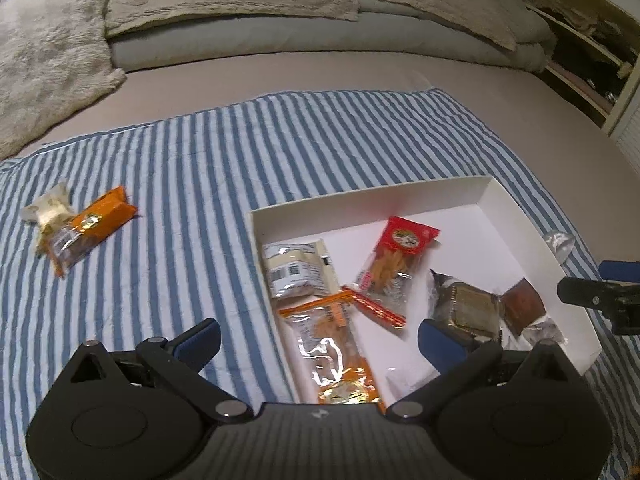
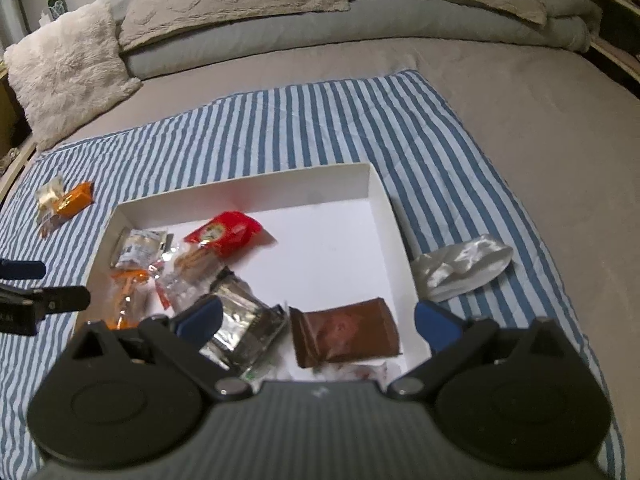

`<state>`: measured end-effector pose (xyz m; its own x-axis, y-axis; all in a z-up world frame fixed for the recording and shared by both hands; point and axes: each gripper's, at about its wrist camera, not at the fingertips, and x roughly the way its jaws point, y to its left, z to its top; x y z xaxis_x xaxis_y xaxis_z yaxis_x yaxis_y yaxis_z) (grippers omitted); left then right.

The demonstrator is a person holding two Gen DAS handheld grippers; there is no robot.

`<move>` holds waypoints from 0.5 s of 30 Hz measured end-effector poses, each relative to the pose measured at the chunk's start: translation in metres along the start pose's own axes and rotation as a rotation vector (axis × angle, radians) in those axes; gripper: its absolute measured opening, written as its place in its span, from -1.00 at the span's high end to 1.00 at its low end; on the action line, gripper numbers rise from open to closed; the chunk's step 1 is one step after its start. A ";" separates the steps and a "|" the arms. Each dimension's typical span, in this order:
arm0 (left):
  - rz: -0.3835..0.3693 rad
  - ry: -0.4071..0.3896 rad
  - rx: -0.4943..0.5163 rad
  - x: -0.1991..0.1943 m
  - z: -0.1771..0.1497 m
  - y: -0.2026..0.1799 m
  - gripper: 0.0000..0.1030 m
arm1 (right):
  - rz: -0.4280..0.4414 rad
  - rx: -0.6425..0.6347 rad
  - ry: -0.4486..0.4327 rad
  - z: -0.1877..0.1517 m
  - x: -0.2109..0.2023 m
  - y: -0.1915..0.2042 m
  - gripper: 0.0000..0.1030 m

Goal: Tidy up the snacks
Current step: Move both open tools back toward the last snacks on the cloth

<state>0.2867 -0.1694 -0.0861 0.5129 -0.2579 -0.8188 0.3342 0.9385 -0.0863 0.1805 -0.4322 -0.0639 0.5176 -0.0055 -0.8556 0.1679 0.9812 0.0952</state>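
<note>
Snacks are mostly gathered already: the shallow white cardboard tray (image 1: 532,236) on the blue-and-white striped cloth (image 1: 200,160) spread over the bed holds a grey-white labelled packet (image 1: 298,270), a red-topped clear packet of orange sticks (image 1: 394,258), a long clear packet with orange trim (image 1: 334,354), a silvery foil-wrapped block (image 2: 240,322) and a flat brown wrapper (image 2: 346,334). Left outside, well to the far left of the tray, lie an orange wrapped bar (image 1: 92,226) touching a small pale wrapped sweet (image 1: 48,210), and a crumpled white-silver wrapper (image 2: 460,266) sits just right of the tray. By my judgement about two thirds is done. Both the left gripper (image 1: 320,340) and the right gripper (image 2: 318,318) hover over the tray's near end, fingers spread wide, holding nothing.
</note>
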 end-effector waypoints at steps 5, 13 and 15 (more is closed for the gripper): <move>0.007 -0.025 -0.032 -0.012 0.000 0.016 -1.00 | 0.019 -0.024 -0.026 0.002 -0.008 0.016 -0.99; 0.068 -0.083 -0.082 -0.034 -0.002 0.057 -1.00 | 0.069 -0.028 -0.119 0.015 -0.016 0.044 -0.99; 0.090 -0.101 -0.096 -0.039 -0.003 0.071 -1.00 | 0.085 -0.029 -0.138 0.019 -0.013 0.054 -0.99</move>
<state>0.2877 -0.0916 -0.0621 0.6155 -0.1893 -0.7651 0.2086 0.9752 -0.0735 0.1988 -0.3830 -0.0378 0.6395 0.0532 -0.7669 0.0954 0.9844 0.1478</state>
